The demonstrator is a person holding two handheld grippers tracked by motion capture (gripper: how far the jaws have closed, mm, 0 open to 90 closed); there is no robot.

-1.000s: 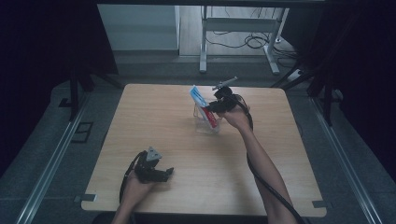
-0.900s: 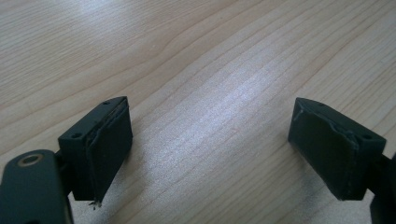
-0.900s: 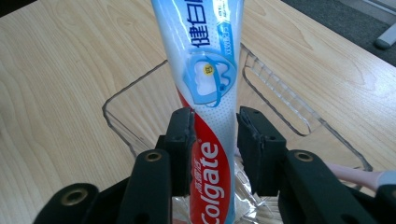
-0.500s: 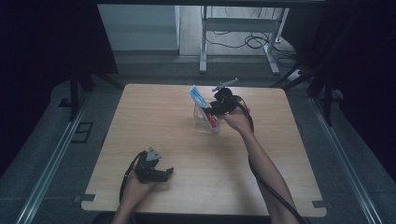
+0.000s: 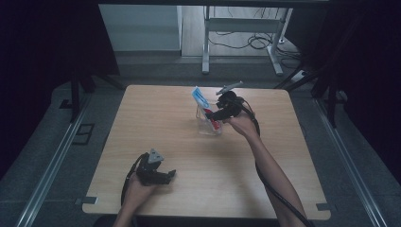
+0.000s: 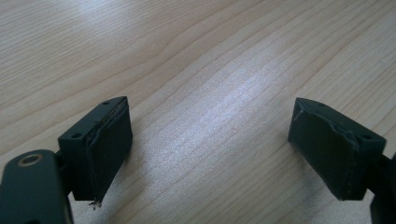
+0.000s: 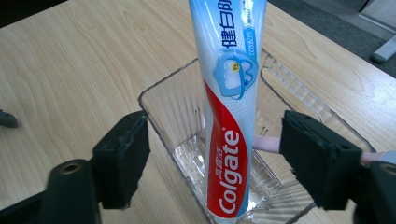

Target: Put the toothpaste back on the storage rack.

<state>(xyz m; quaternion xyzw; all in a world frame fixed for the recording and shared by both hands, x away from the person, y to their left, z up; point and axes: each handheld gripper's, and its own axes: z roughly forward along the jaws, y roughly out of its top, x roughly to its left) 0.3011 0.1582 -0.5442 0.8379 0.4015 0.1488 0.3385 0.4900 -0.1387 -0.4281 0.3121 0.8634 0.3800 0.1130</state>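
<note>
Toothpaste tube (image 7: 231,112), the white, blue and red Colgate one, stands tilted in the clear plastic rectangular bin (image 7: 159,105) toward the far side of the pale wooden table (image 5: 156,118), its cap end down on the bin's floor and its flat blue end poking up above the rim. Compared with a second ago, the tube and bin sit where they were and both hands have hardly shifted; what has changed is the right gripper (image 7: 219,156), whose black jaws have just been opening. They now stand spread on either side of the tube, with a gap on each side, pressing on nothing. A pale pink handle (image 7: 267,142) lies low in the bin behind the tube. Near the table's front edge, the left gripper (image 6: 210,154) rests with its jaws wide apart over bare wood, holding nothing.
</note>
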